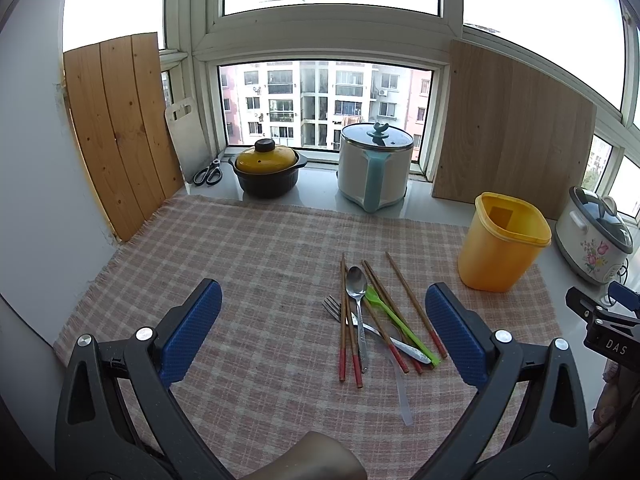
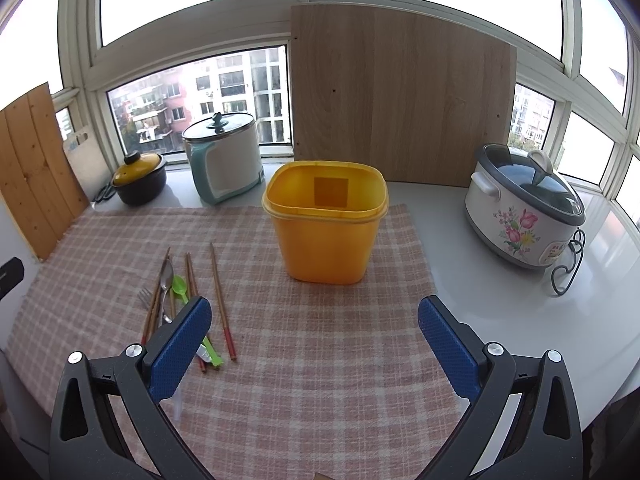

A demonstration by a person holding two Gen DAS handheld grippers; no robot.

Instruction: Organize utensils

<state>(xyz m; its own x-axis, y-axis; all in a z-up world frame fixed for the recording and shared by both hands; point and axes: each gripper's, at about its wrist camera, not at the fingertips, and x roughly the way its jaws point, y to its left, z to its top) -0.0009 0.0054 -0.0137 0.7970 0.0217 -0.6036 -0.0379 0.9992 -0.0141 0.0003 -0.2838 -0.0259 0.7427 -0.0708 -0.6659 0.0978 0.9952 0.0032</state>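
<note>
A heap of utensils lies on the checked cloth: a metal spoon, a metal fork, a green plastic spoon, a clear plastic utensil and several red-tipped wooden chopsticks. An empty yellow tub stands upright to their right. My left gripper is open and empty, hovering just short of the heap. My right gripper is open and empty, facing the yellow tub, with the chopsticks and green spoon by its left finger.
Along the window sill stand a yellow-lidded black pot, a white and teal cooker, scissors and a white cutting board. Wooden boards lean at both sides. A floral rice cooker sits right on the white counter.
</note>
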